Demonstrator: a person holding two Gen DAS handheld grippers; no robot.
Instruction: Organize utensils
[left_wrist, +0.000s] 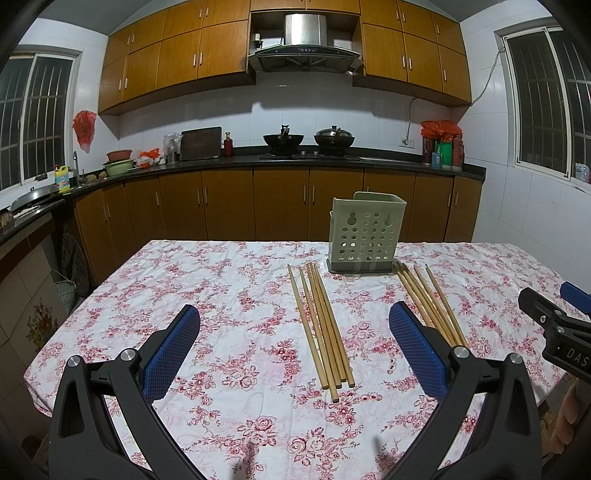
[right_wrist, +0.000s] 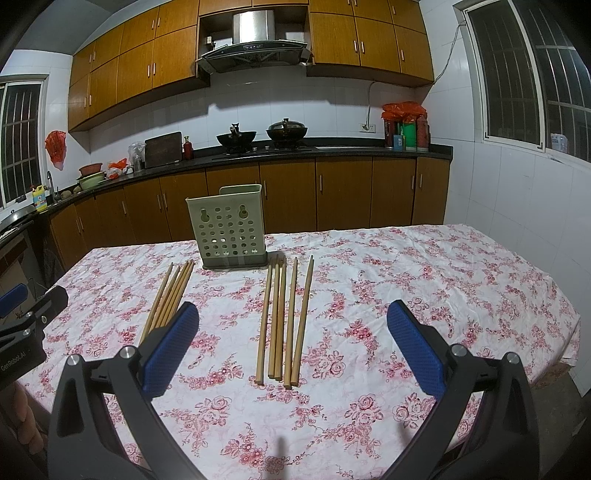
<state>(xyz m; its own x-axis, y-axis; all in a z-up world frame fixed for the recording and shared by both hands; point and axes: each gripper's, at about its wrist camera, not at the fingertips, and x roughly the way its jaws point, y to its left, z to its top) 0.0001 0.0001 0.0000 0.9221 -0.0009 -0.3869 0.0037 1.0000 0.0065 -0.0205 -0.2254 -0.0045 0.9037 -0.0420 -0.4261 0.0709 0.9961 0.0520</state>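
Both tongs (left_wrist: 294, 338) (right_wrist: 293, 338) gape above chopsticks (left_wrist: 323, 326).

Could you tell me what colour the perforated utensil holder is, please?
Pale green; the holder shows best in the right wrist view.

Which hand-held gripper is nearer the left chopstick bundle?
Left hand-held gripper: the left bundle lies between its fingers. The right hand-held gripper straddles the right bundle.
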